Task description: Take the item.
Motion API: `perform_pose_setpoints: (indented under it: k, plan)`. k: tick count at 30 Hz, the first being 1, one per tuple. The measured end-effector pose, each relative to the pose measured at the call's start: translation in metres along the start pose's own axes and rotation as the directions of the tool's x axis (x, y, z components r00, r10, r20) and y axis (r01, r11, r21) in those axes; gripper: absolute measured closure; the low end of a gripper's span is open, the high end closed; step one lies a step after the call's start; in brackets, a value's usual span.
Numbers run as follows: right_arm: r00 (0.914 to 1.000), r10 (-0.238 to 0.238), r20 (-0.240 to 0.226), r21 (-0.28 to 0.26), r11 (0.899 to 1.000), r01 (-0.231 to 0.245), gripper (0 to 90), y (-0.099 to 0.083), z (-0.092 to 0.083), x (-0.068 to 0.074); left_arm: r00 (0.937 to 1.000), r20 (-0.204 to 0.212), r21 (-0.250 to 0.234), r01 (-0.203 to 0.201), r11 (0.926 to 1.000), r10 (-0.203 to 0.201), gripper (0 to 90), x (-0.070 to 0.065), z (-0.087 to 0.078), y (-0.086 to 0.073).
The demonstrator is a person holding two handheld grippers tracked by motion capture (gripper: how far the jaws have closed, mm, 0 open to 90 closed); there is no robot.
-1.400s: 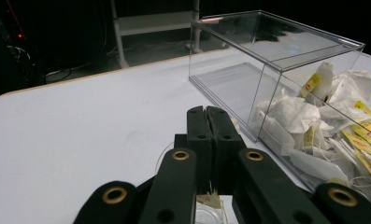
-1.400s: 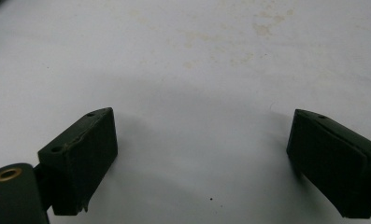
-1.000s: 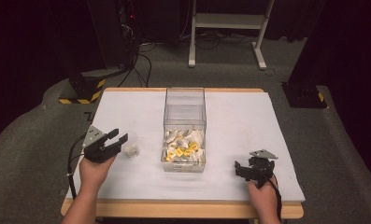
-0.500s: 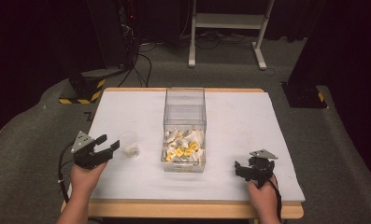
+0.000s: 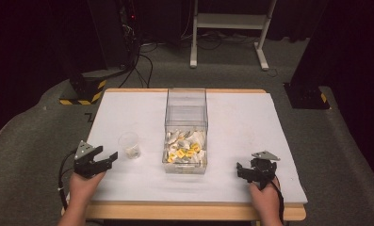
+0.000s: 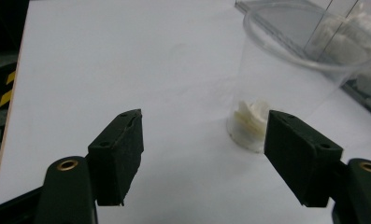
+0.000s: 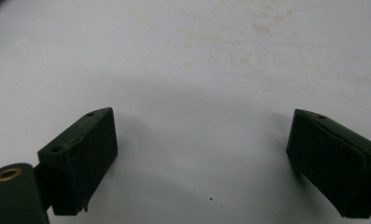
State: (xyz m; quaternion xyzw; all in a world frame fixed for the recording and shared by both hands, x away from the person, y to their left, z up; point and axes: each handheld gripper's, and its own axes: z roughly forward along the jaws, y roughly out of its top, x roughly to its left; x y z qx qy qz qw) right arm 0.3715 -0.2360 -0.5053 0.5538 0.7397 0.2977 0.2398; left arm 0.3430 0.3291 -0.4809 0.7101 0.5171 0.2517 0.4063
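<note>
Left gripper (image 5: 110,155) sat low at the table's (image 5: 250,122) near-left edge, its jaws having just been opening, spread with nothing between them. Just beyond and to its right stood the clear plastic cup (image 5: 129,144), upright, apart from the pads and nearer this hand than the right gripper (image 5: 239,169), which rested spread far across. Farther on came the clear bin (image 5: 186,132). Only the left gripper view revealed the white piece (image 6: 252,117) in the cup's bottom.

The cup (image 6: 304,70) is clear, glossy plastic, holding something white and crumpled like paper. Beside it, the bin (image 5: 186,127) is clear, smooth plastic. The table (image 5: 250,117) has a matt white top, faintly stained, with a wood edge. Near the cup, the pads (image 6: 122,154) are matt black.
</note>
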Motion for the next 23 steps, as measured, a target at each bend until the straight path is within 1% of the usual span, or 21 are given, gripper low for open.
perform_pose_setpoints:
  k: [2, 6, 7, 8, 10, 11, 14, 16, 23]
  plan:
    - [1.0000, 0.000, 0.000, 0.000, 1.000, 0.000, 8.8, 0.000, 0.000, 0.000, 0.9999, -0.013, 0.044, -0.006, 0.9990, 0.007, 27.6, 0.002, 0.005, -0.005]
    - [1.0000, 0.000, 0.000, 0.000, 1.000, 0.000, 8.8, 0.000, 0.000, 0.000, 0.9995, -0.026, 0.107, -0.015, 0.9941, 0.018, 26.6, 0.002, 0.012, -0.012]
    - [1.0000, 0.000, 0.000, 0.000, 1.000, 0.000, 8.8, 0.000, 0.000, 0.000, 0.9994, -0.029, 0.122, -0.017, 0.9924, 0.020, 26.5, 0.002, 0.014, -0.014]
    - [1.0000, 0.000, 0.000, 0.000, 1.000, 0.000, 8.8, 0.000, 0.000, 0.000, 0.9991, -0.032, 0.145, -0.024, 0.9891, 0.029, 26.3, 0.002, 0.015, -0.015]
    - [1.0000, 0.000, 0.000, 0.000, 1.000, 0.000, 8.8, 0.000, 0.000, 0.000, 0.9988, -0.034, 0.173, -0.030, 0.9845, 0.036, 25.4, 0.001, 0.018, -0.018]
    - [1.0000, 0.000, 0.000, 0.000, 1.000, 0.000, 8.8, 0.000, 0.000, 0.000, 0.9988, -0.034, 0.173, -0.030, 0.9845, 0.036, 24.8, 0.001, 0.018, -0.018]
    - [1.0000, 0.000, 0.000, 0.000, 1.000, 0.000, 8.8, 0.000, 0.000, 0.000, 0.9974, -0.041, 0.178, -0.050, 0.9828, 0.058, 23.3, -0.002, 0.019, -0.019]
    - [1.0000, 0.000, 0.000, 0.000, 1.000, 0.000, 8.8, 0.000, 0.000, 0.000, 0.9976, -0.044, 0.169, -0.044, 0.9846, 0.052, 22.8, -0.003, 0.019, -0.020]
    - [1.0000, -0.001, 0.000, -0.001, 1.000, 0.001, 8.8, 0.000, 0.000, 0.000, 0.9977, -0.048, 0.162, -0.040, 0.9860, 0.048, 22.8, -0.003, 0.018, -0.021]
